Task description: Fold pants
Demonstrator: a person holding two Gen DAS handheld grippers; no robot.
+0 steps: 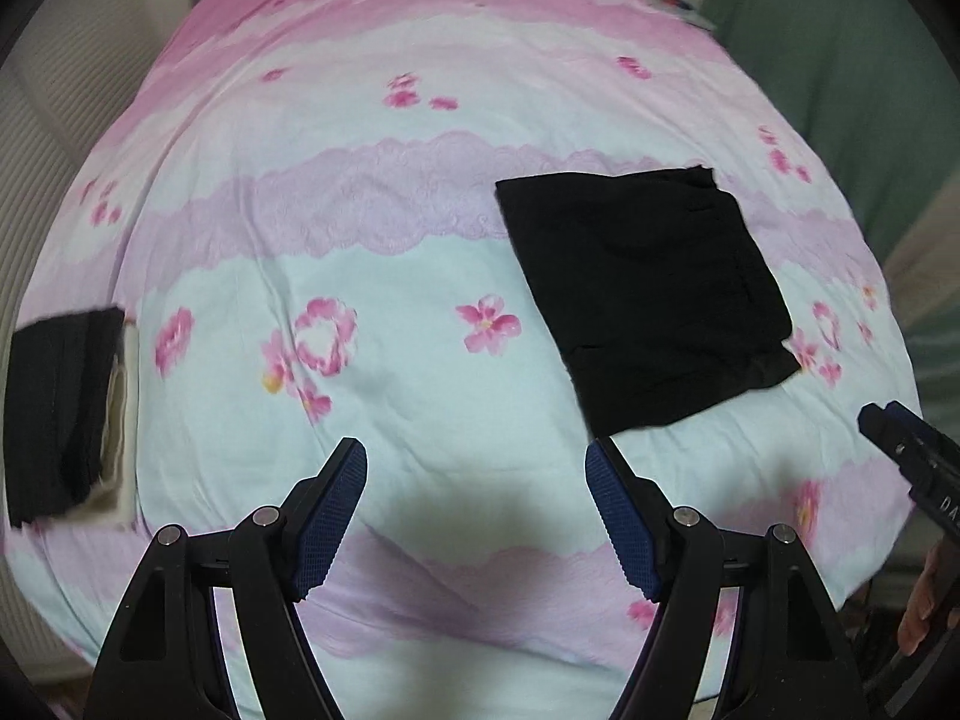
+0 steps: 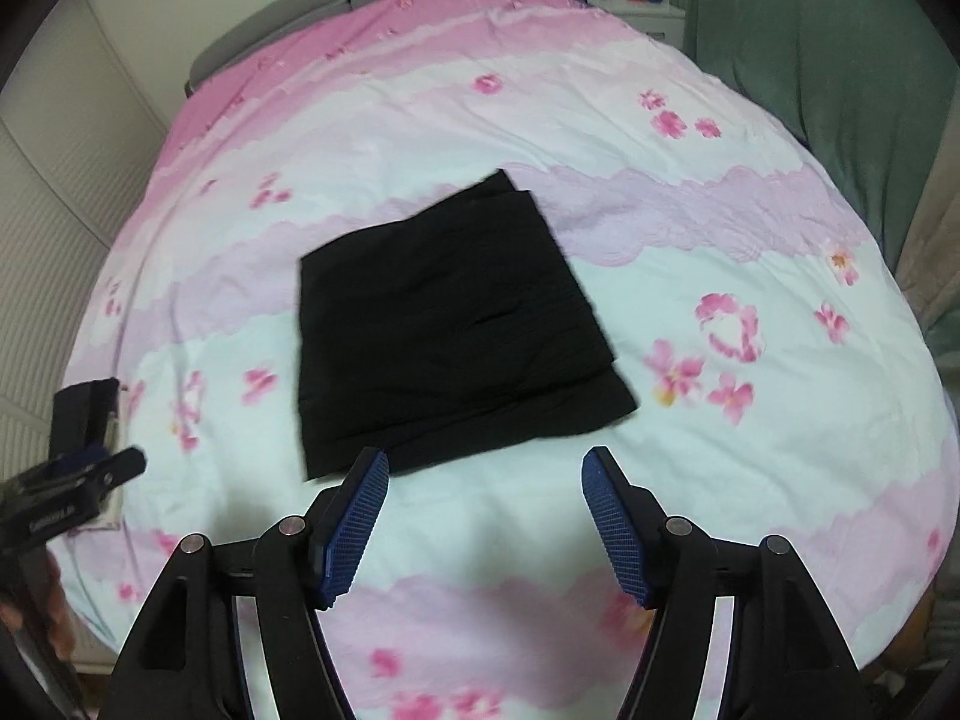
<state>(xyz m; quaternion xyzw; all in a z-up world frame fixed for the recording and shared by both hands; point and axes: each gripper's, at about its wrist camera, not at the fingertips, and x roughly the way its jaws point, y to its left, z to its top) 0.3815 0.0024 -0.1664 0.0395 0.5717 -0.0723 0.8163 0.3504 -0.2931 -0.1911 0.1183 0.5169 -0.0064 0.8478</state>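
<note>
The black pants (image 1: 648, 294) lie folded into a flat, roughly square packet on the flowered bedspread (image 1: 390, 240), untouched by either gripper. My left gripper (image 1: 475, 447) hovers above the spread, below and left of the packet, open with nothing between its blue pads. In the right wrist view the pants (image 2: 456, 330) lie just beyond my right gripper (image 2: 486, 453), whose jaws stand wide open and empty above the near edge of the packet. Each gripper shows in the other's view: the right gripper (image 1: 888, 420) at the right edge, the left gripper (image 2: 96, 474) at the left edge.
A stack of folded dark and cream clothes (image 1: 66, 414) sits near the bed's left edge, also seen as the stack (image 2: 84, 408) behind the left gripper. A green curtain (image 2: 810, 60) hangs on the right, a white nightstand (image 2: 651, 15) at the far corner, a pale ribbed wall (image 1: 36, 150) on the left.
</note>
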